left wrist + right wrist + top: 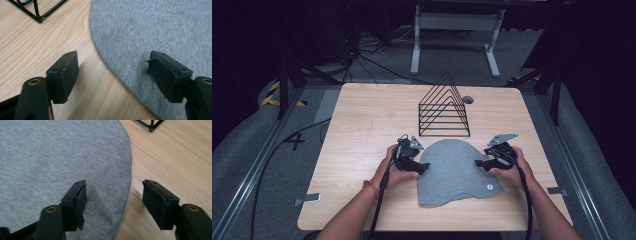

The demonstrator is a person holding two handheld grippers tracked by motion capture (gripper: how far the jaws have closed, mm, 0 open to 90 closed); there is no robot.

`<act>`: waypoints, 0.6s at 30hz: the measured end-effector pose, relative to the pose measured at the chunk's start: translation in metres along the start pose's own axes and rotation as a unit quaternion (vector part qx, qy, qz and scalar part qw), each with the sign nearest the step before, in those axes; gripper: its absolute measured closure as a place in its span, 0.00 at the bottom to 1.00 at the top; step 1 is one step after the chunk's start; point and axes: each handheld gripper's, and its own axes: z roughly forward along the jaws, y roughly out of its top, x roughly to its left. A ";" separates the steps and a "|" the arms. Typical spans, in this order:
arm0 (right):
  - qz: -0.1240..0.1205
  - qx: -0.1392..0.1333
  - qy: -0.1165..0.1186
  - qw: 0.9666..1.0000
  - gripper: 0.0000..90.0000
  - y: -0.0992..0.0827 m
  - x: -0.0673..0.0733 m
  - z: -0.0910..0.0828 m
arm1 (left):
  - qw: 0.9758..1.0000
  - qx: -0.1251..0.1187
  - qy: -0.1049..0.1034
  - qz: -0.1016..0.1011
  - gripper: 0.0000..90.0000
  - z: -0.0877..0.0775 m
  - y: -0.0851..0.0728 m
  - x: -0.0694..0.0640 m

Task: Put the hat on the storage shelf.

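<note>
A grey knit beanie [457, 172] lies flat on the wooden table [362, 130], with a small round tag near its lower right corner. My left gripper [424, 166] is open at the beanie's left edge; in the left gripper view [113, 77] one jaw is over bare wood and the other over the grey cloth [155, 32]. My right gripper [479, 162] is open at the beanie's right edge. In the right gripper view [115, 201] its jaws straddle the cloth's [55, 157] rim. Neither gripper holds anything.
A black wire rack [444, 107] of triangular dividers stands just behind the beanie, its corner showing in the left gripper view [37, 11] and the right gripper view [150, 126]. A small grey disc [468, 100] lies by the rack. Cables trail off the table's near edge.
</note>
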 end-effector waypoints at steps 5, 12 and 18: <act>0.022 -0.001 0.003 1.000 0.35 0.000 0.000 0.003 | 1.000 0.007 -0.002 0.001 0.27 -0.001 0.000 0.002; 0.011 0.003 0.028 1.000 0.71 0.001 0.011 -0.002 | 1.000 0.009 -0.002 0.000 0.38 -0.002 0.003 0.003; 0.033 -0.008 0.044 0.998 0.89 -0.001 0.013 -0.001 | 1.000 0.006 -0.019 0.005 0.64 -0.002 0.005 0.003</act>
